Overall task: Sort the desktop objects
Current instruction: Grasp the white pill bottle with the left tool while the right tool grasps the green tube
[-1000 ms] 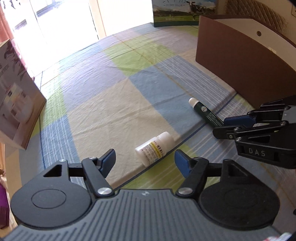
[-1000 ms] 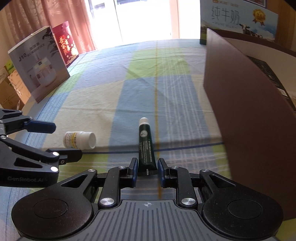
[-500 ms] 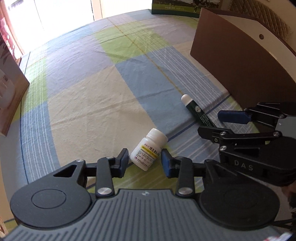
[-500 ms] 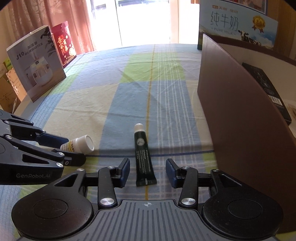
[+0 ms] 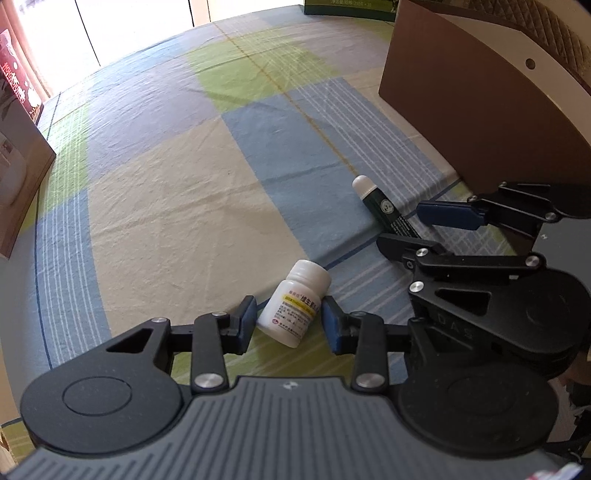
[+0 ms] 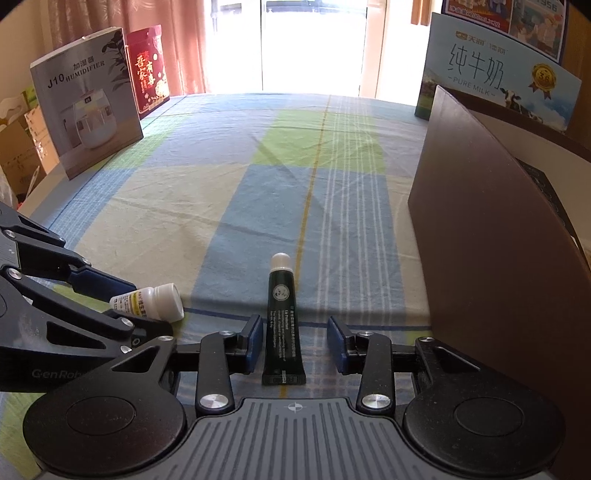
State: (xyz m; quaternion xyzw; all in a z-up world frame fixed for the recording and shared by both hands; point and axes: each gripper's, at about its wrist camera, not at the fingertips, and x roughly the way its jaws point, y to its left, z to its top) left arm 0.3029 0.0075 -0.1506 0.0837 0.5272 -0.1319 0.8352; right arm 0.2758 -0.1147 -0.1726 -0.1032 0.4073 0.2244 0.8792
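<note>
Right wrist, brown box (image 6: 491,266), contents unclear

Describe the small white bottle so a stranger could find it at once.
Start at the tall brown box on the checked tablecloth. Left of it lies a dark green tube, and left again the white bottle, on its side between the left claw's pads. Only it has a yellow-banded label.

Checked cloth (image 6: 258,206) in blue, green and cream; humidifier box (image 6: 86,101) and red box (image 6: 147,70) standing left — milk carton (image 6: 495,79) far right, curtain (image 6: 162,22) behind.
</note>
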